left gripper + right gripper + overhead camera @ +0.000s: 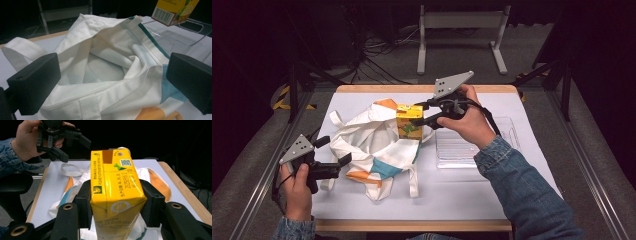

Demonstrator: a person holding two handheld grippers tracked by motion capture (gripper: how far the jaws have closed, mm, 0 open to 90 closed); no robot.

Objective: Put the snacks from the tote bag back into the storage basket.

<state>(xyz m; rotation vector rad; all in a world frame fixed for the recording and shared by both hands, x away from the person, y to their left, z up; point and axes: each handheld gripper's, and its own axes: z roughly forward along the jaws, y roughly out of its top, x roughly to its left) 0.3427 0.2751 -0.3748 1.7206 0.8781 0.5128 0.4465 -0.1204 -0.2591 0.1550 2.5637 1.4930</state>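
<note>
Right gripper (418, 114) fingers clamp yellow carton (408, 121) above tote bag (377, 145); left gripper (334, 156) fingers spread.

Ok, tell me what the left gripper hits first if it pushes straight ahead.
Most likely the white tote bag: the left gripper points into its open mouth, open fingers either side of the near rim. Depth is uncertain.

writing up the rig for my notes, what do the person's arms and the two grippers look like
Both forearms wear blue denim sleeves. The left gripper and right gripper are black handheld frames, each topped by a grey three-cornered plate with small holes. Their fingers are blocky matte black pads, with brass-coloured rivets at the joints. A black cable trails from the right gripper.
</note>
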